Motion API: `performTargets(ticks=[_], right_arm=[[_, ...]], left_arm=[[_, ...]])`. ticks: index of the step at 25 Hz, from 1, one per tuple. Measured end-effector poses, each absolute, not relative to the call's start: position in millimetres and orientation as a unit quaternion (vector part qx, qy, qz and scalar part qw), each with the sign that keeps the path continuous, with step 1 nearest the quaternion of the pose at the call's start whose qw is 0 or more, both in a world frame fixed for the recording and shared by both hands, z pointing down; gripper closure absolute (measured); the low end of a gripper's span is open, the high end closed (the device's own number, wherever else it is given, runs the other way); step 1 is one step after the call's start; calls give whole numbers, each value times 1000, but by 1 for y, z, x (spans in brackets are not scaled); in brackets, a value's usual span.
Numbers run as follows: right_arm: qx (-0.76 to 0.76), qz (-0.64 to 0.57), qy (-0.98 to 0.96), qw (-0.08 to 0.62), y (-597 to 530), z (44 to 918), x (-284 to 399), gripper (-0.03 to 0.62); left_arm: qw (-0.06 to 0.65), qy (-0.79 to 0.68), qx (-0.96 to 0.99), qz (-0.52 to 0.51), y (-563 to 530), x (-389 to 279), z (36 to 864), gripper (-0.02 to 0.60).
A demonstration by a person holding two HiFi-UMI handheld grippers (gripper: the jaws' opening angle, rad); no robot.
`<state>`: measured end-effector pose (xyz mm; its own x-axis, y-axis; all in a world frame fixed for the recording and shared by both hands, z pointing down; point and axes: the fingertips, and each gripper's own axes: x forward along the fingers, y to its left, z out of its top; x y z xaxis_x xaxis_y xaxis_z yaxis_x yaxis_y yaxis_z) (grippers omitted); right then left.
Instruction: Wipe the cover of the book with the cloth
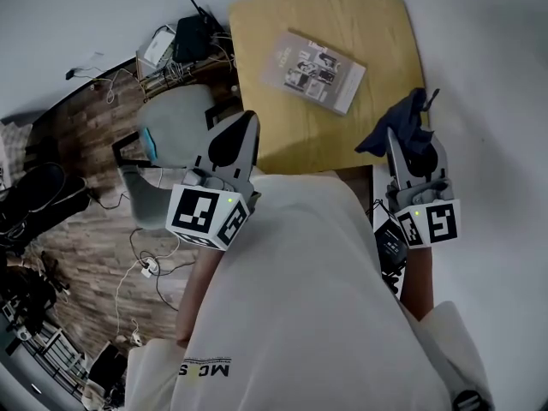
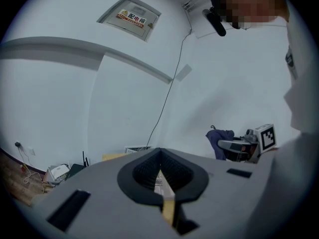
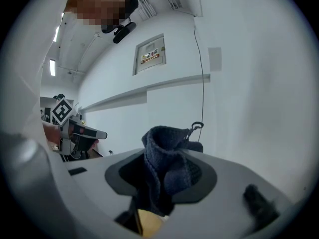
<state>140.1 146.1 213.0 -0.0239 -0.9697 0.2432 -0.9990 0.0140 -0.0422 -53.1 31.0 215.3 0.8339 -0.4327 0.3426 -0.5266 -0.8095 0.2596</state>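
Observation:
The book (image 1: pixel 313 69), with a pale cover of small pictures, lies flat on the tan table (image 1: pixel 377 24) toward its far side. My right gripper (image 1: pixel 406 137) hangs over the table's near right corner, shut on a dark blue cloth (image 1: pixel 396 129). In the right gripper view the cloth (image 3: pixel 167 158) bunches up between the jaws and sticks out past them. My left gripper (image 1: pixel 247 120) hovers at the table's near left edge with its jaws shut and nothing in them. In the left gripper view a thin slit shows between the jaws, and the cloth (image 2: pixel 219 137) is seen at the right.
A grey rounded seat (image 1: pixel 175 127) stands left of the table, under my left gripper. Cables and a router (image 1: pixel 184 45) lie on the wooden floor beyond it. White walls surround the table; a wall panel (image 2: pixel 130 15) is high up.

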Motion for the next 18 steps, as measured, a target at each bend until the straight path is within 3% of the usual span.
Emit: performTargets(ticks=[18], right_arm=[[681, 97, -721, 85, 145, 211, 109, 442]], left_arm=[[177, -247, 943, 137, 36, -66, 216, 572]])
